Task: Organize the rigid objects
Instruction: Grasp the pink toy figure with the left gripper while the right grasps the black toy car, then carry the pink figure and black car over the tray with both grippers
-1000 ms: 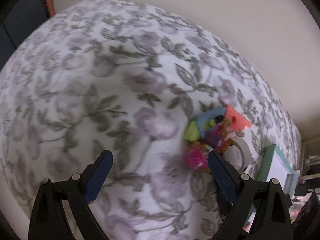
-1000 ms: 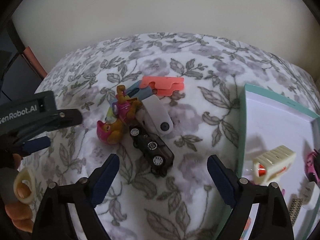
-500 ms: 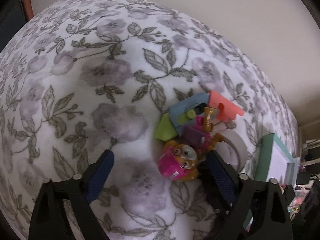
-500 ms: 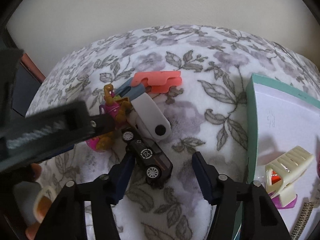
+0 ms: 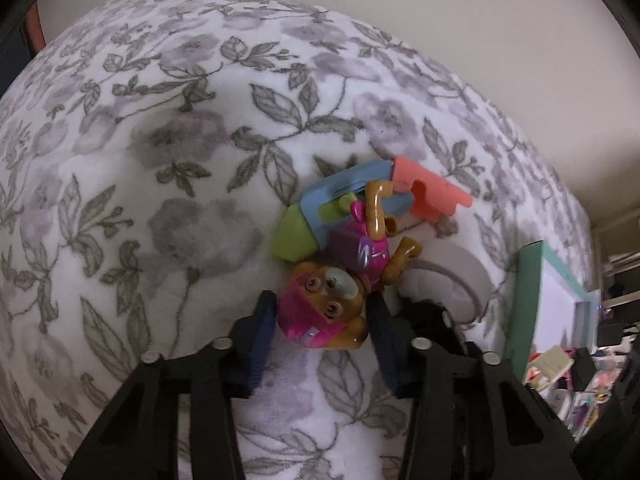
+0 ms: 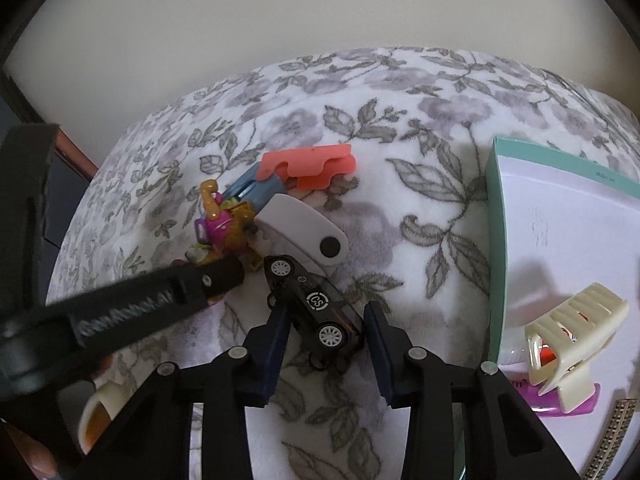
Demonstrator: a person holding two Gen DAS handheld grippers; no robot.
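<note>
A small pile of toys lies on the flowered blanket [image 5: 160,160]. In the left wrist view a pink and orange puppy figure [image 5: 324,312] lies with its head between the pads of my left gripper [image 5: 322,302]. The jaws are closing and both pads touch the head. In the right wrist view a black toy car [image 6: 316,308] lies slantwise between the pads of my right gripper [image 6: 326,308]. Those jaws are closing too, and each pad meets an end of the car. A grey-white curved piece [image 6: 304,232], a coral piece [image 6: 316,164] and a blue and green piece [image 5: 316,212] lie against the figure.
A teal box [image 6: 496,240] with a white floor stands to the right, holding a cream hair claw [image 6: 572,340], a purple item [image 6: 576,400] and a comb [image 6: 608,440]. The left tool's black housing [image 6: 120,316] crosses the right view. A pale wall rises behind the blanket.
The left gripper came down over the pile and its jaws narrowed round the puppy figure's head. The right gripper's jaws narrowed from wide apart to the black car's sides.
</note>
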